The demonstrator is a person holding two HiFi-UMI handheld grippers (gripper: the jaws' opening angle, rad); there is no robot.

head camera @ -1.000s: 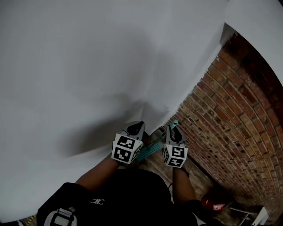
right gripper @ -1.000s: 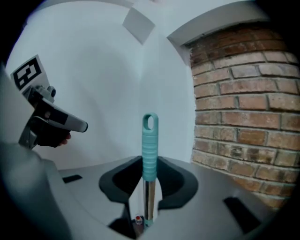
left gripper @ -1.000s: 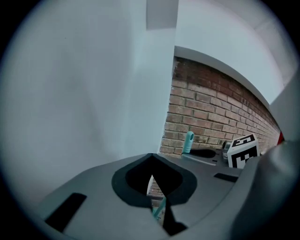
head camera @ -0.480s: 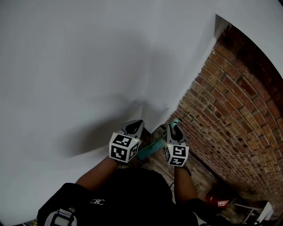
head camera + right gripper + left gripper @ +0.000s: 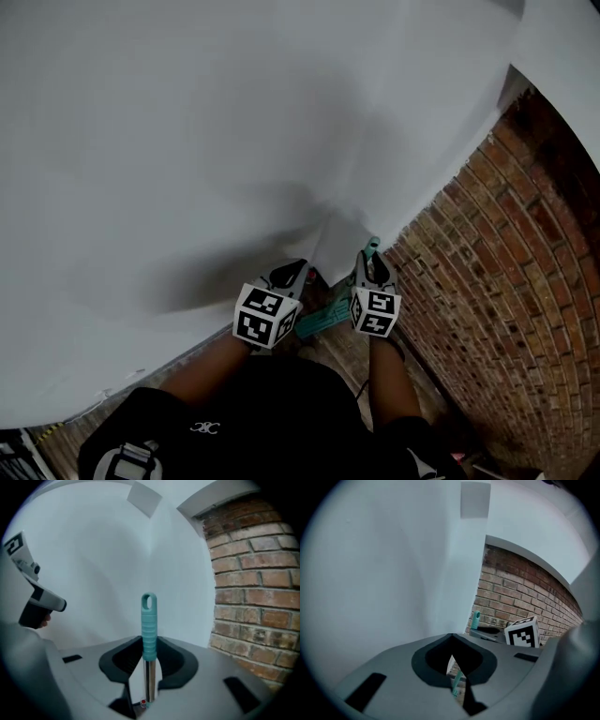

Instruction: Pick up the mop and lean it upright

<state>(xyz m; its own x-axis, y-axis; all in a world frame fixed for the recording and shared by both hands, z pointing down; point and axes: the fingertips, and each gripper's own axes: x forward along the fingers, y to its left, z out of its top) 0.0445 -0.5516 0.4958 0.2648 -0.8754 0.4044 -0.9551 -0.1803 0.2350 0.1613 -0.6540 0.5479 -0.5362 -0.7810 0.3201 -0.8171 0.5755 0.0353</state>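
Note:
The mop stands upright in the corner where a white wall meets a brick wall. Its teal handle grip [image 5: 149,625] tops a metal pole, and my right gripper [image 5: 149,641] is shut on that pole just under the grip. In the head view the handle top [image 5: 372,246] sticks out above the right gripper [image 5: 370,267], and the teal mop head [image 5: 323,322] lies low between the two grippers. My left gripper [image 5: 286,275] sits just left of the mop, jaws together with nothing in them. In its own view the left gripper [image 5: 452,637] faces the white wall, with the handle top [image 5: 475,619] to its right.
The white wall [image 5: 234,141] fills the left and middle. The brick wall [image 5: 497,262] runs along the right, close to the right gripper. A wooden floor strip [image 5: 342,352] shows below the hands. A small white wall plate [image 5: 144,498] sits high up.
Both grippers and the mop have shifted a little toward the corner. The head view has swung left, so more white wall and less brick shows.

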